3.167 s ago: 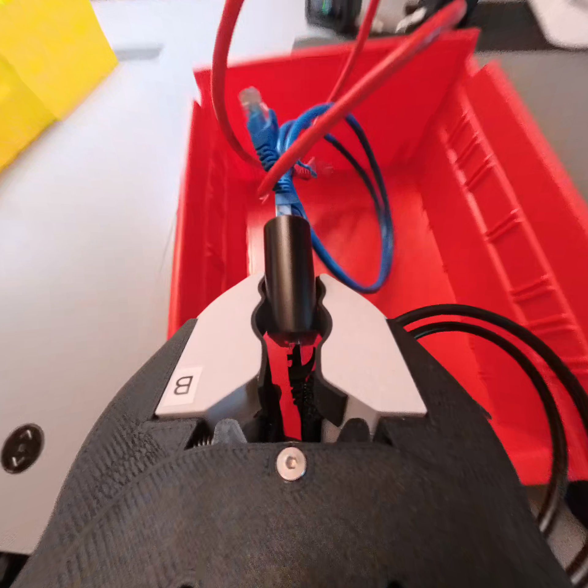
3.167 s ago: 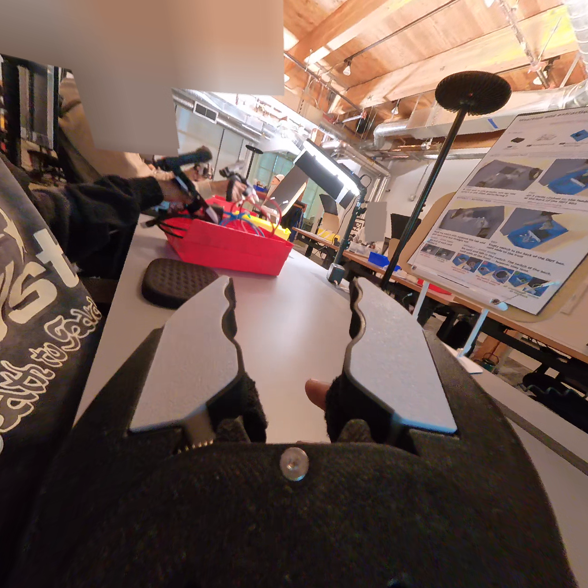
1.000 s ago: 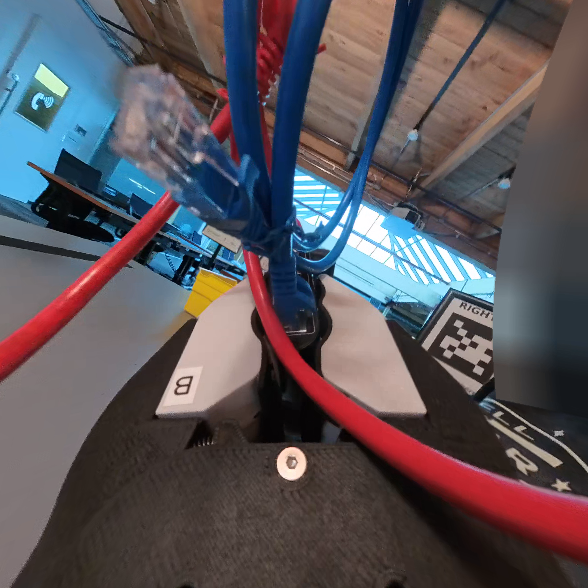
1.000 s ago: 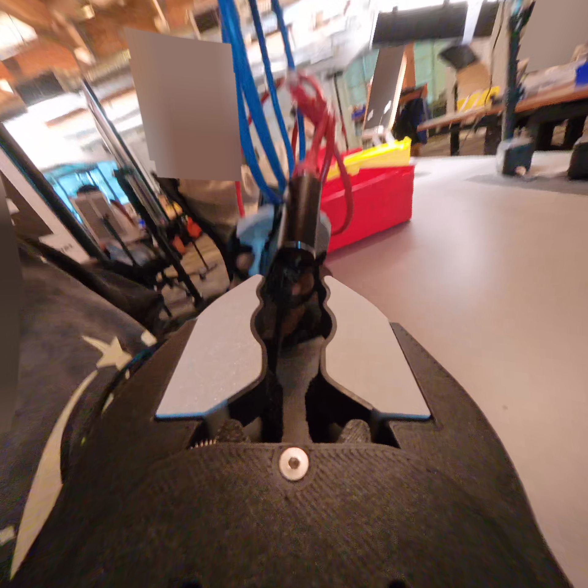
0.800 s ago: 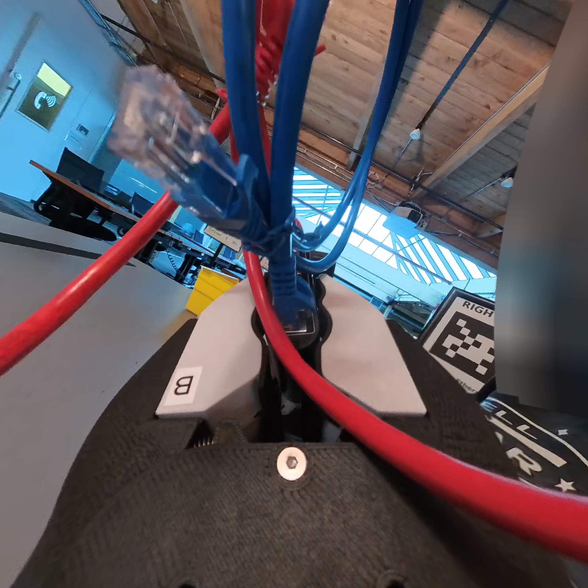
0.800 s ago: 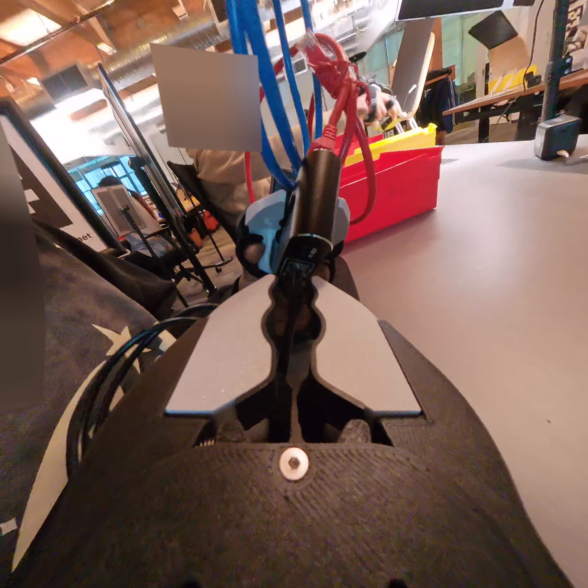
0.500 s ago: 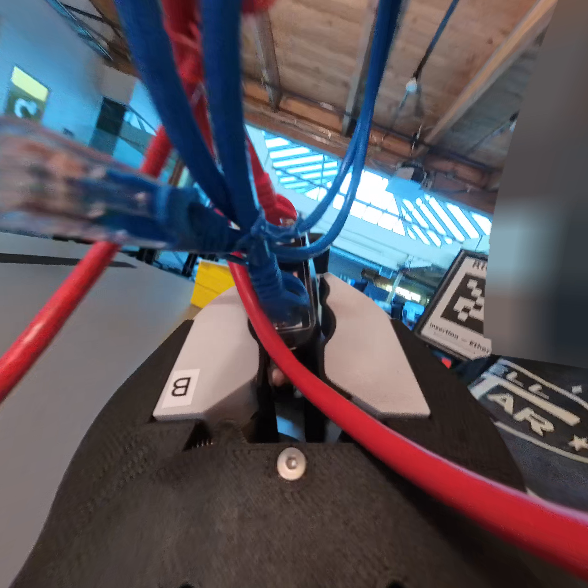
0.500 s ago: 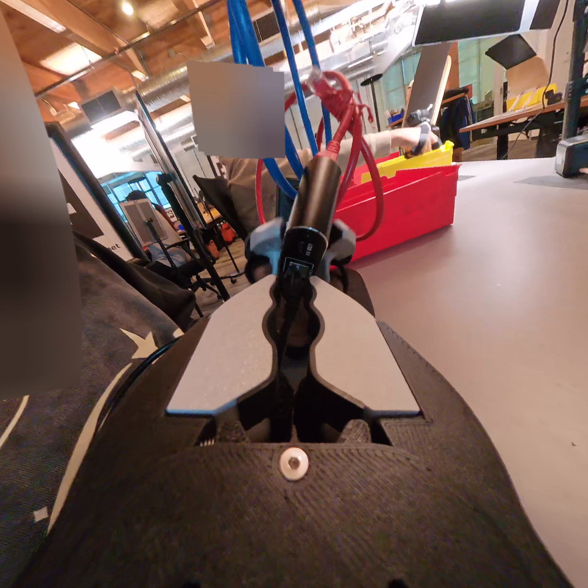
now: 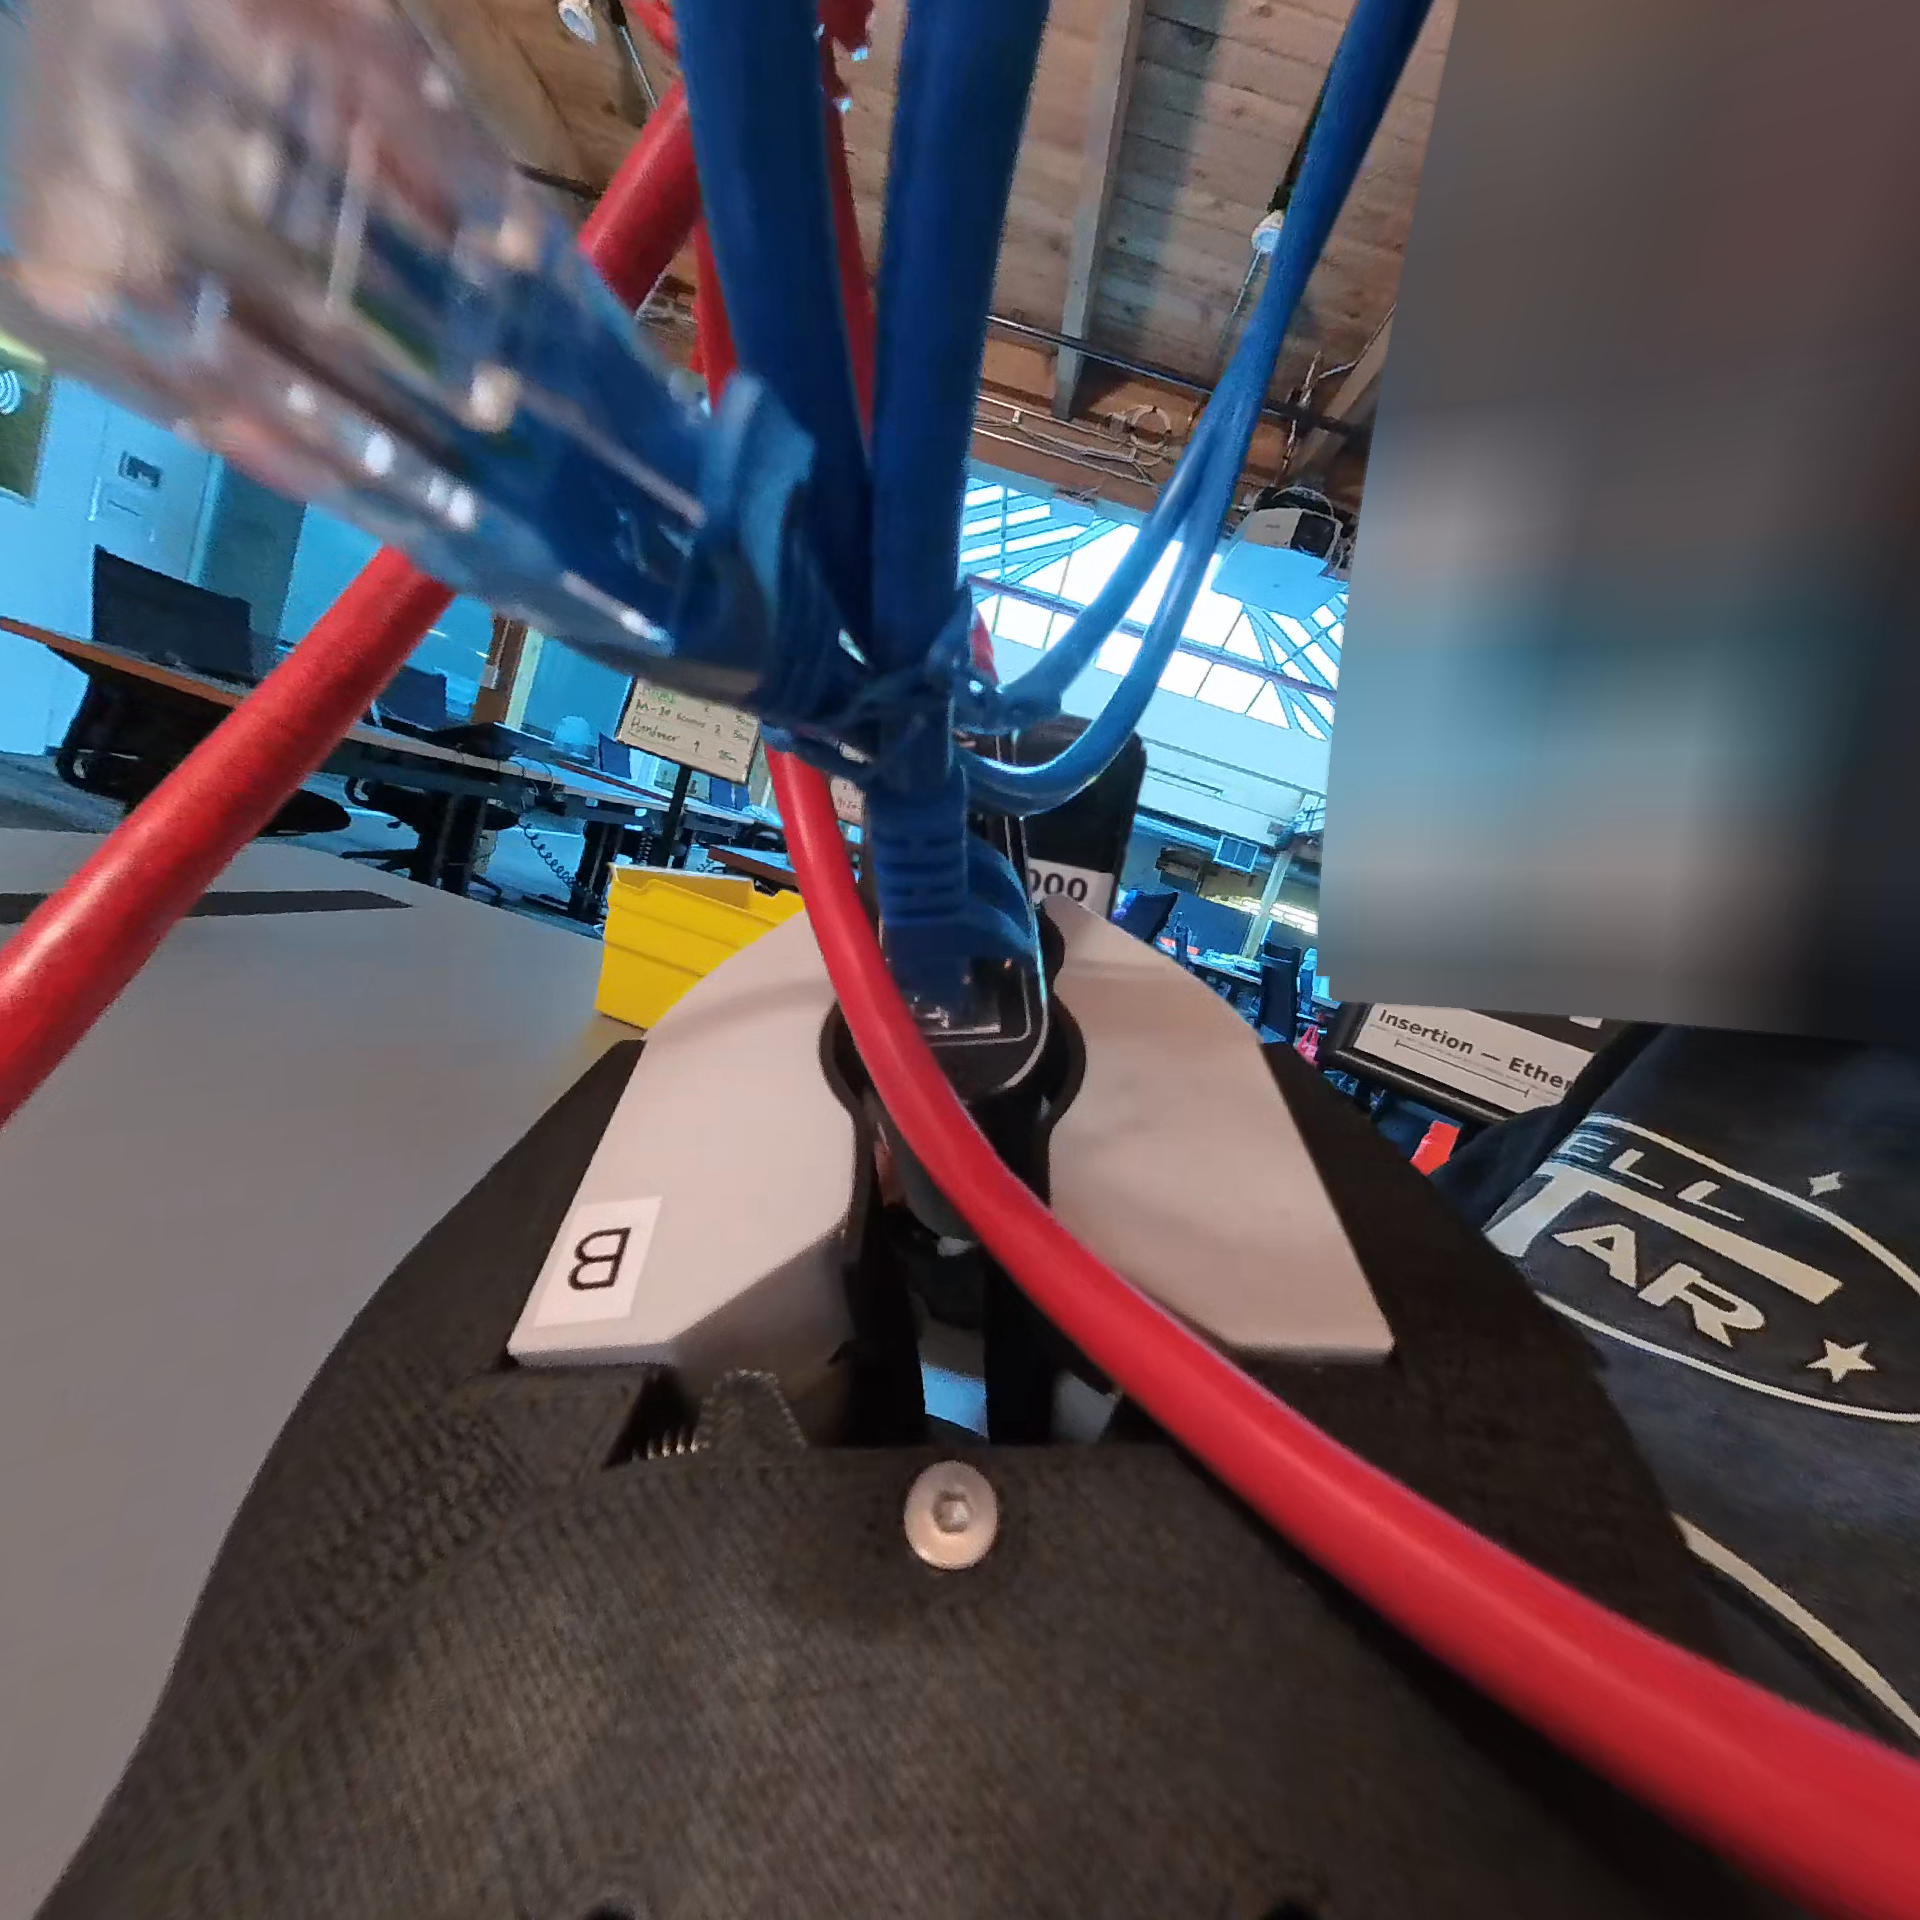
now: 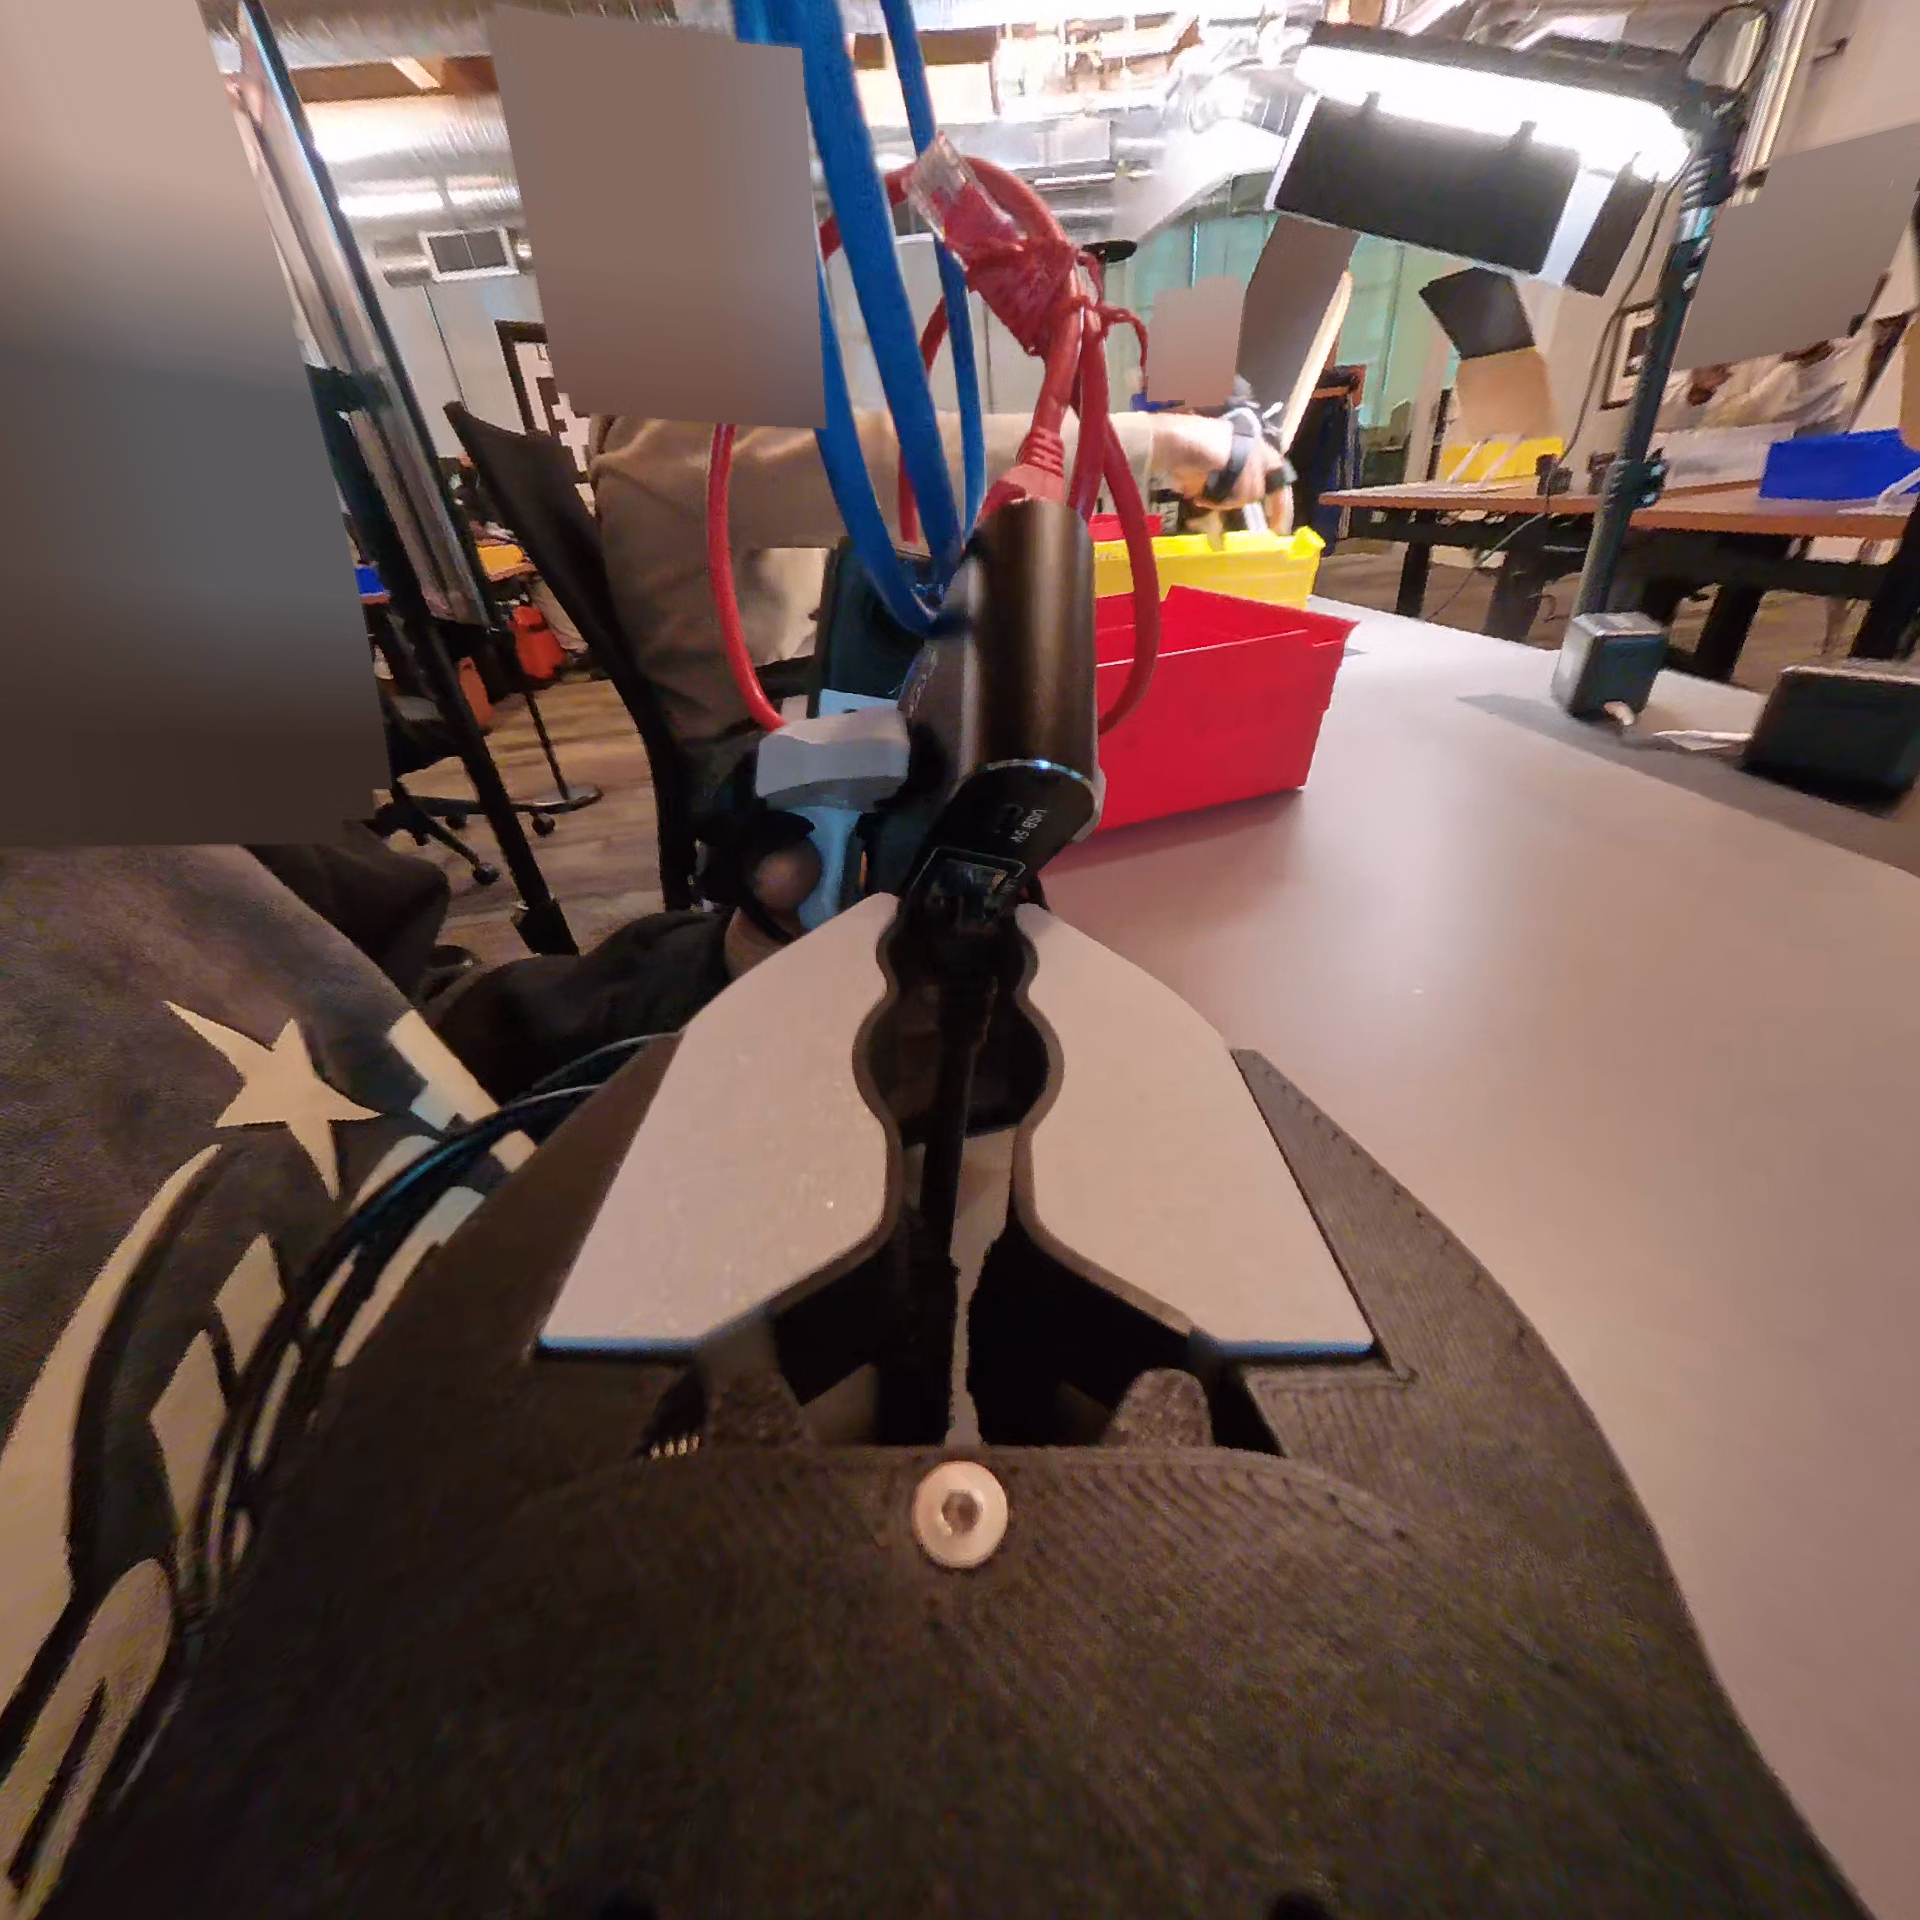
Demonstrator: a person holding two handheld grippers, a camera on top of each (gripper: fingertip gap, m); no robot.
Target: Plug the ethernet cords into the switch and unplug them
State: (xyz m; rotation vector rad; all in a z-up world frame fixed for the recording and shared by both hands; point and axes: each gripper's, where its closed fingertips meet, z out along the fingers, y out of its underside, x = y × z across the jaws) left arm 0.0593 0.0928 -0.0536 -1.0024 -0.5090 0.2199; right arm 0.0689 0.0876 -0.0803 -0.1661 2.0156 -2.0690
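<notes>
- Left wrist view looks up past the left gripper (image 9: 951, 1049), whose grey jaws are drawn in narrow around a small black oval-bodied switch (image 9: 987, 1023), held up off the grey tabletop (image 9: 260, 1091).
- A blue ethernet cord (image 9: 935, 894) is seated by its booted plug in the port at this end of the switch. Its free clear-tipped plug (image 9: 312, 312) hangs blurred, near the lens at upper left.
- A thick red ethernet cord (image 9: 1195, 1382) sweeps across the gripper body from lower right and up behind the blue loops.
- From the right wrist view, the right gripper (image 10: 956, 925) has its jaws nearly together at the near end of the same black switch (image 10: 1029, 665). I cannot tell whether they pinch the switch's edge or only the thin black lead (image 10: 951, 1091) running down between them.
- The red cord's plug (image 10: 1034, 478) sits at the far upper end of the switch, apparently plugged in. Its spare clear plug (image 10: 940, 171) sticks up above the tie-wrapped bundle.
- A red plastic bin (image 10: 1216, 696) stands on the table well behind, and a yellow bin (image 10: 1226, 561) beyond it.
- My reading: both cords seem plugged in, so the unplugging half is at hand, with the switch being passed or steadied between the two tools.
- The next move would need one gripper to hold the switch firm while the other frees itself, presses a plug's latch tab and pulls straight out along the port. The tangled loops could snag.
</notes>
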